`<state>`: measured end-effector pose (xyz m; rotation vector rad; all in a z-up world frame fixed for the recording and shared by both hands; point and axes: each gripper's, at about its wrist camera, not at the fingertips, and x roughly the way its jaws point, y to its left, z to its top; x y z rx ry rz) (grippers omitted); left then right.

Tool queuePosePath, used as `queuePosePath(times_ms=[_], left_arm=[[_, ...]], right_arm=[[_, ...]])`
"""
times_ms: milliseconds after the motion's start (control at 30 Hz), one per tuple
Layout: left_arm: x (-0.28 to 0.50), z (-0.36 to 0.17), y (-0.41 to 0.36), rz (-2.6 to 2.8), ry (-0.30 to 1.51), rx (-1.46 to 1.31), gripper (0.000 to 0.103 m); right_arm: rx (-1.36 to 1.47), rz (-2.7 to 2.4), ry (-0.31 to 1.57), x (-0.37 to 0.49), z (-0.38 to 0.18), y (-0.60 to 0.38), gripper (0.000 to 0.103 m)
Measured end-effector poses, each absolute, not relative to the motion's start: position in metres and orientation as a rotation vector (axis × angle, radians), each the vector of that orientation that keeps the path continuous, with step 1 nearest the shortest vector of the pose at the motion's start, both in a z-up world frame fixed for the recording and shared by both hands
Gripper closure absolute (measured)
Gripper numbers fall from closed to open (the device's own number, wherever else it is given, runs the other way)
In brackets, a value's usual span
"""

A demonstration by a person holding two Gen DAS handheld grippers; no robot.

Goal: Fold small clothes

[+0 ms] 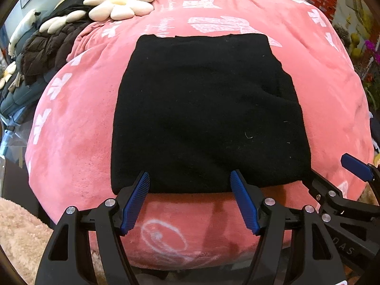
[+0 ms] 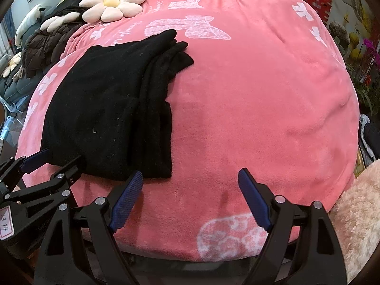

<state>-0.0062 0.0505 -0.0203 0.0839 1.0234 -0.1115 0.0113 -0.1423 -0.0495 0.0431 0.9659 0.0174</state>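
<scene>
A black garment (image 1: pixel 209 111) lies folded into a rough rectangle on the pink blanket (image 1: pixel 78 123). In the right wrist view the garment (image 2: pixel 106 106) sits at the left, with stacked folded layers along its right edge. My left gripper (image 1: pixel 190 178) is open and empty, its blue fingertips at the garment's near edge. My right gripper (image 2: pixel 190 177) is open and empty, just right of the garment's near right corner, over bare blanket (image 2: pixel 261 106). Each gripper shows in the other's view: the right one (image 1: pixel 332 173) at the garment's right corner, the left one (image 2: pixel 61 159) at its near edge.
A daisy-shaped cushion (image 1: pixel 120 1) lies at the blanket's far left. A dark quilted jacket (image 1: pixel 47 49) is heaped left of the blanket. A fluffy pale pink throw (image 2: pixel 356 204) lies at the near right. Plants (image 2: pixel 363 54) stand at the far right.
</scene>
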Motion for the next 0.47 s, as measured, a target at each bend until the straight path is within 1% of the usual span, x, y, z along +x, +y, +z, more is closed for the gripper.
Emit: queuePosePath(times_ms=[467], left_arm=[[-0.0071,-0.0194,0.0480,-0.022,1.018,0.133,0.035]], right_arm=[[0.036,0.021,0.962,0.0134,-0.0499,-0.1432,0.022]])
